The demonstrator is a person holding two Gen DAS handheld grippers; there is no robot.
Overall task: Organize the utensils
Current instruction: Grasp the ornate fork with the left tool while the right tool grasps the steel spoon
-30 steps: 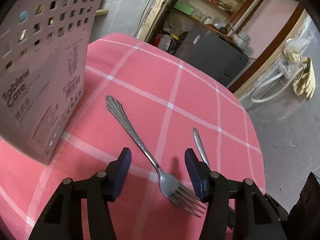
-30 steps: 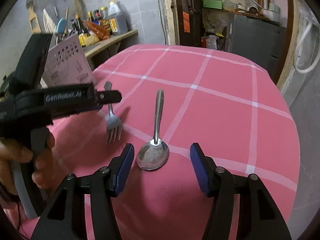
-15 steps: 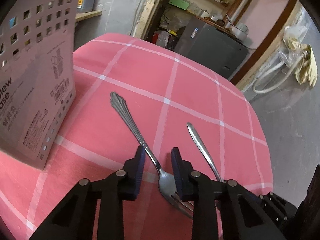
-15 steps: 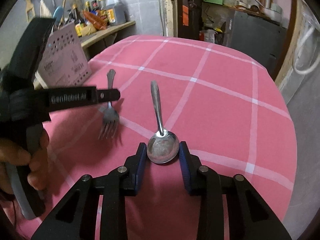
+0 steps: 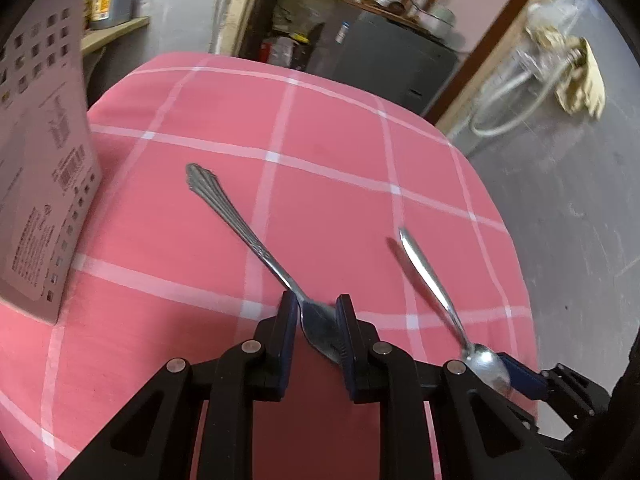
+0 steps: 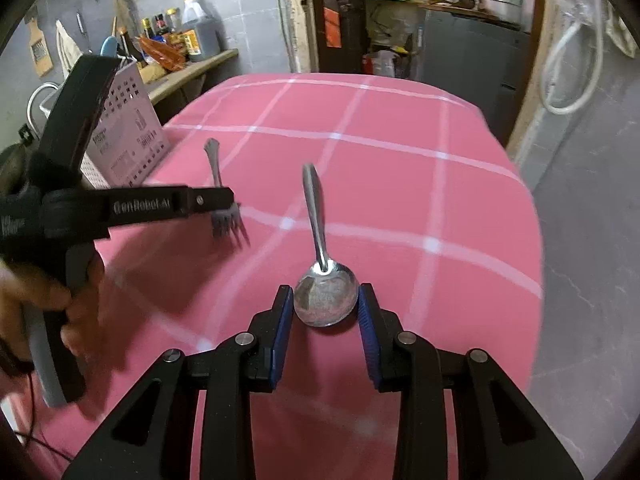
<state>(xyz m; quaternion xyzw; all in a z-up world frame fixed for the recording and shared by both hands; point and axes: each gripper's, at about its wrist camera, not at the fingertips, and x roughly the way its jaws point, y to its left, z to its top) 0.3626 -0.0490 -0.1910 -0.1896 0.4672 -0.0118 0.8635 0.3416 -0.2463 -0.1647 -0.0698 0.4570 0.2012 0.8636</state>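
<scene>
A pink tablecloth [image 6: 400, 184] crossed by thin white lines covers the table and serves as the ground for everything else. At its far left corner stands a pale lilac cutlery holder [image 5: 40, 168], a tall plastic box with rows of small square holes near the top and printed labels lower down.

The fork [image 5: 240, 224] is polished steel with a fluted, fan-shaped handle end. Its handle points toward the cutlery holder and its head lies nearer the camera, tines showing in the right wrist view. The left gripper [image 5: 316, 320] has just been closing, and its blue pads now pinch the fork at the neck and the base of the head.

To the right of the fork, well away from the cutlery holder, is the spoon [image 6: 320, 264], plain and smooth with a round mirror-bright bowl and a slim tapering handle that points toward the far edge of the tablecloth. The right gripper [image 6: 326, 312] has its blue pads pressed on either side of the spoon's bowl.
</scene>
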